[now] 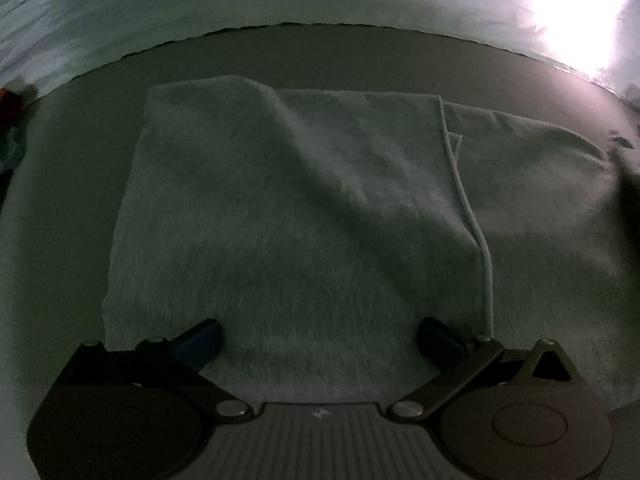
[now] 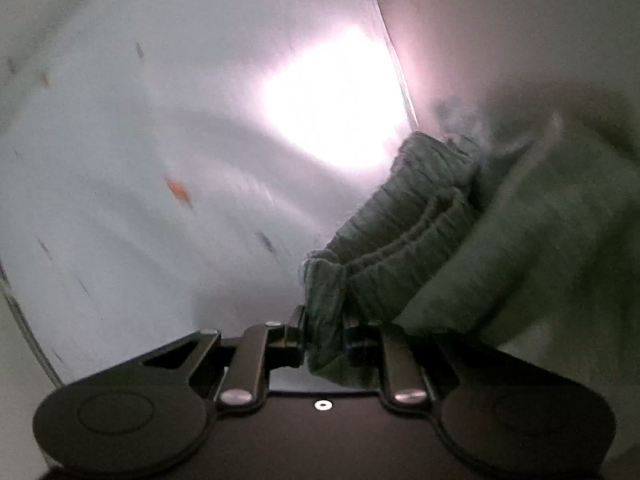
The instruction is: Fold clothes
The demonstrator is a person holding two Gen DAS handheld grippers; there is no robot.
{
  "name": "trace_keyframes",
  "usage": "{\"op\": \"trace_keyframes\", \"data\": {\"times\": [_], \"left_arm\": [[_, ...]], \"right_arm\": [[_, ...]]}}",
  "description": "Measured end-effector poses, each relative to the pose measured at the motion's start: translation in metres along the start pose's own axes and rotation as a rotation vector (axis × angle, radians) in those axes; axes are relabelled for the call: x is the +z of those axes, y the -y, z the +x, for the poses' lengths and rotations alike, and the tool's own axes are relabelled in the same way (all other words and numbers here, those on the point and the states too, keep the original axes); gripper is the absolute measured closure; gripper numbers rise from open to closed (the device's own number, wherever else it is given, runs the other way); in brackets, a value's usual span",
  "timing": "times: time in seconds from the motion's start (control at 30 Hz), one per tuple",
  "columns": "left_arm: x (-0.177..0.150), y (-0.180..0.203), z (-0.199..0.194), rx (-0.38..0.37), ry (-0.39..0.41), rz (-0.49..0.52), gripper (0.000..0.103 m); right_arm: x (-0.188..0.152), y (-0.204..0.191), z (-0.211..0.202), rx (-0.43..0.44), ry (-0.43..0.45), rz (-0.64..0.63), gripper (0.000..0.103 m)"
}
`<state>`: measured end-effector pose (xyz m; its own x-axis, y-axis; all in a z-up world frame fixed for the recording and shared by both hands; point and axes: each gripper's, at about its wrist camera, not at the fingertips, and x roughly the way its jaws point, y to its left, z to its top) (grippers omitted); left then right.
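I'm gripping the towel's (image 2: 400, 240) bunched corner with my right gripper (image 2: 324, 336); my left gripper (image 1: 320, 336) is hovering released over it.

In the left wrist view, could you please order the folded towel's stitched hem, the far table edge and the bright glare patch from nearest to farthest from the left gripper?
1. Stitched hem: on the folded towel, ending beside the left gripper, to its right.
2. Far table edge: beyond the towel, curving across the top.
3. Bright glare patch: upper right, past the edge.
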<state>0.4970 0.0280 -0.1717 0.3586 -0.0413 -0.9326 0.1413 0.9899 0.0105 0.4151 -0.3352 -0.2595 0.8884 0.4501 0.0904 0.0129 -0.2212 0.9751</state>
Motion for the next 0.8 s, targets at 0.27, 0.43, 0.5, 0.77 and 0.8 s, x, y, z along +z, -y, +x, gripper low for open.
{"op": "trace_keyframes", "data": {"times": [0.27, 0.43, 0.5, 0.77, 0.8], "left_arm": [[-0.008, 0.000, -0.004, -0.033, 0.040, 0.072, 0.000], [0.000, -0.009, -0.003, -0.072, 0.059, 0.080, 0.000], [-0.002, -0.016, -0.005, -0.109, 0.073, 0.044, 0.000], [0.008, -0.044, -0.021, -0.147, 0.147, -0.064, 0.000], [0.009, -0.047, -0.020, -0.141, 0.150, -0.073, 0.000]], "right_arm": [[-0.059, 0.019, 0.009, -0.400, -0.066, -0.101, 0.073], [-0.056, -0.021, -0.001, -0.335, -0.005, -0.168, 0.054], [-0.048, -0.035, -0.002, -0.355, 0.032, -0.203, 0.053], [-0.034, -0.047, 0.046, -0.644, -0.011, -0.422, 0.050], [-0.038, -0.047, 0.056, -0.686, -0.034, -0.460, 0.049]]}}
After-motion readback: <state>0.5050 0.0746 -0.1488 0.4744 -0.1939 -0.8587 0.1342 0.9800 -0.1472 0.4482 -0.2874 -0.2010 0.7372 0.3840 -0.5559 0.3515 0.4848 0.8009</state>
